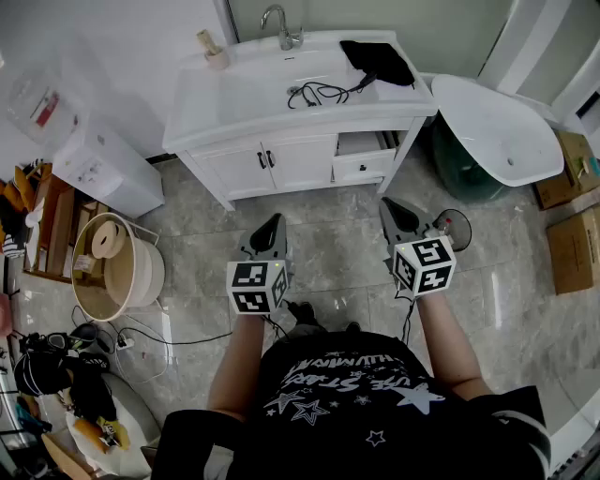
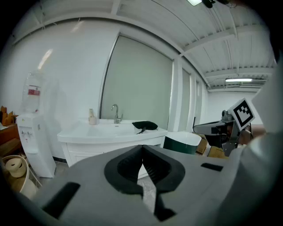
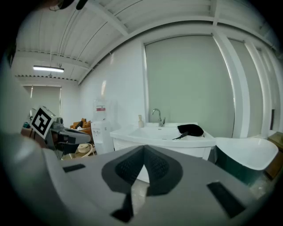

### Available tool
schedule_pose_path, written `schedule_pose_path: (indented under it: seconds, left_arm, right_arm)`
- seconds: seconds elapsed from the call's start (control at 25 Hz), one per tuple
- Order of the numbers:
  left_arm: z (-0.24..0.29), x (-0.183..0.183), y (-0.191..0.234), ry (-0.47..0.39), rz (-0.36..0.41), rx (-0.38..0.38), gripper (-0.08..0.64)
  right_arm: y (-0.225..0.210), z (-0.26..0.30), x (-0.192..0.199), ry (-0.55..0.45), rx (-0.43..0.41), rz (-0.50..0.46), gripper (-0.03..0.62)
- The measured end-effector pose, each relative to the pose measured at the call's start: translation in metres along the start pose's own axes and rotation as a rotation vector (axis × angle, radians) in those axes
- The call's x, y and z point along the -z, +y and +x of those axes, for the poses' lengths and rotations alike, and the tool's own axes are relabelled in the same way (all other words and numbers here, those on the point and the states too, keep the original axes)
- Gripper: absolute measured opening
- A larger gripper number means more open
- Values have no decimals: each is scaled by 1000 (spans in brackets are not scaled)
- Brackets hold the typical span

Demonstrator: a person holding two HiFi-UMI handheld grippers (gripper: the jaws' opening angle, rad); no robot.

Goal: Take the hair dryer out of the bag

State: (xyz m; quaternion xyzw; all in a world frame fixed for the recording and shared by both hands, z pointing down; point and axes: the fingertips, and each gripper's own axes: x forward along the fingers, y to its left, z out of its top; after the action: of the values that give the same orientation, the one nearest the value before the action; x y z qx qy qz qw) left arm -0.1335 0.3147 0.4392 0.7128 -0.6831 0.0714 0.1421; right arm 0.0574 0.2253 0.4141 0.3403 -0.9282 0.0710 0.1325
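A black bag (image 1: pixel 378 62) lies on the right end of the white vanity top (image 1: pixel 253 89), with a black cord (image 1: pixel 319 92) trailing out of it to the left. The same bag (image 2: pixel 145 125) shows small in the left gripper view and again as the bag (image 3: pixel 190 129) in the right gripper view. The hair dryer itself is hidden. My left gripper (image 1: pixel 273 224) is shut and empty, held over the floor well short of the vanity. My right gripper (image 1: pixel 391 208) is also shut with nothing in it, level with the left one and just in front of the vanity's right corner.
A faucet (image 1: pixel 280 26) and a small bottle (image 1: pixel 215 52) stand at the back of the sink. A white tub on a green base (image 1: pixel 495 131) sits right of the vanity. A water dispenser (image 1: pixel 98 169), a round basket (image 1: pixel 117 265) and floor clutter lie at left, cardboard boxes (image 1: pixel 572 248) at right.
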Motion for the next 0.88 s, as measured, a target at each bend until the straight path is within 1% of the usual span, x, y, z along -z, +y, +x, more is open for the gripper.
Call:
schedule_pose_path:
  seconds: [0.24, 0.44, 0.56, 0.64, 0.72, 0.88]
  left_arm:
    - [-4, 0, 7, -13, 0, -2, 11]
    - [-3, 6, 14, -9, -9, 13, 11]
    - [0, 11, 23, -3, -21, 35, 11]
    - [3, 8, 29, -14, -28, 65, 11]
    - [7, 0, 36, -26, -20, 92, 11]
    - [21, -10, 53, -35, -6, 132, 11]
  right_arm:
    - [6, 6, 2, -5, -8, 4, 6]
    - [14, 17, 5, 6, -8, 5, 6]
    - [19, 24, 5, 6, 0, 28, 6]
    - [22, 31, 2, -2, -1, 51, 6]
    - [20, 38, -3, -9, 18, 65, 6]
    - [15, 53, -9, -17, 85, 77, 6]
